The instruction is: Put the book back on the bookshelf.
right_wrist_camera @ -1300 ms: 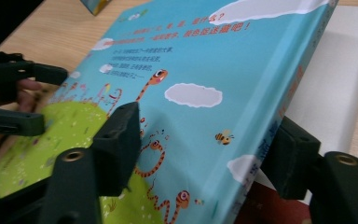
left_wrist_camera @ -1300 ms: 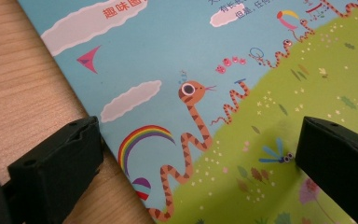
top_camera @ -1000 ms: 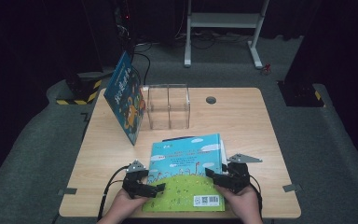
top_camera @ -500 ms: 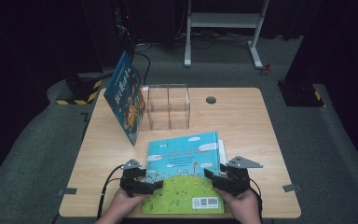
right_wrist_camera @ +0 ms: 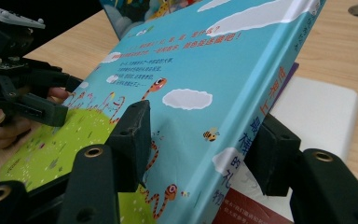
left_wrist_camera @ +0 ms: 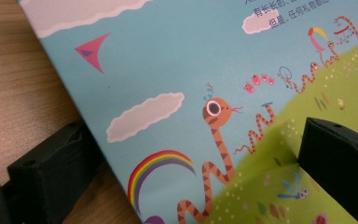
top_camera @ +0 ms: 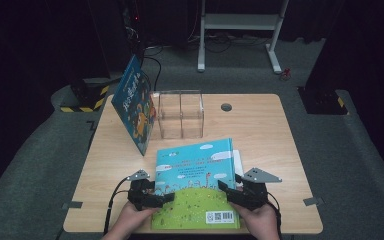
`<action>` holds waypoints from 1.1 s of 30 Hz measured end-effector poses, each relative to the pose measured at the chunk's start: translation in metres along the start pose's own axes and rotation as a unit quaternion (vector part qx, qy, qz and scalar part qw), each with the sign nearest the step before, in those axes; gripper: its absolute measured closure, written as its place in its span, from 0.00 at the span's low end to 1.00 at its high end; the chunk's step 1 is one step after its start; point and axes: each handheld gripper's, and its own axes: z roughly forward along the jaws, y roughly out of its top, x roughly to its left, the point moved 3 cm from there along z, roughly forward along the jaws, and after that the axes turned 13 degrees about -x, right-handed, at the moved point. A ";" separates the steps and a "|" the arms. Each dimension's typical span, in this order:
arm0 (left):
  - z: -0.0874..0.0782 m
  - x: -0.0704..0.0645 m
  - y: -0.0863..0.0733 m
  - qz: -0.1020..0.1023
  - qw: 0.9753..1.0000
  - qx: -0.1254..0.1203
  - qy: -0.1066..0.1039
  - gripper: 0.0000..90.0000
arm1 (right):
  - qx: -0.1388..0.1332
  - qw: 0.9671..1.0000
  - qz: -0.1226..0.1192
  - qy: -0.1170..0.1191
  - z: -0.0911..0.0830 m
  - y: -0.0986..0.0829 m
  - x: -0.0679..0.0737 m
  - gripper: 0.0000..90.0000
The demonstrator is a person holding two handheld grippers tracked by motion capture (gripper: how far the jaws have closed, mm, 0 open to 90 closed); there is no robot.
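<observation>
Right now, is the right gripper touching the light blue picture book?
Touching. In the right gripper view, the right gripper has one jaw pressed on the cover of the light blue picture book and the other against its underside beside the spine.

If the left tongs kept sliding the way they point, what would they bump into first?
Probably the right tongs. The left tongs point across the snake picture book both grip, toward its other edge; depth is hard to judge.

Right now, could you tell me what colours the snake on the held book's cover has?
Orange with brown stripes; the snake shows best in the left gripper view.
</observation>
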 end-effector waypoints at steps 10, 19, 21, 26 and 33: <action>-0.007 -0.003 0.005 -0.001 1.000 -0.001 0.006 0.01 | -0.013 1.000 -0.003 0.007 0.000 0.006 0.005 0.51; -0.023 -0.006 0.014 0.024 0.998 -0.043 0.045 0.10 | -0.019 1.000 0.003 0.010 0.004 0.008 0.009 0.51; -0.028 -0.007 0.017 0.031 0.997 -0.057 0.052 0.14 | -0.022 1.000 0.000 0.010 0.004 0.009 0.011 0.51; -0.037 -0.012 0.023 0.056 0.992 -0.090 0.064 0.21 | -0.042 0.999 -0.007 0.001 0.000 0.015 0.015 0.52; -0.044 -0.018 0.028 0.075 0.986 -0.125 0.075 0.27 | -0.065 0.998 -0.021 -0.009 -0.005 0.022 0.020 0.54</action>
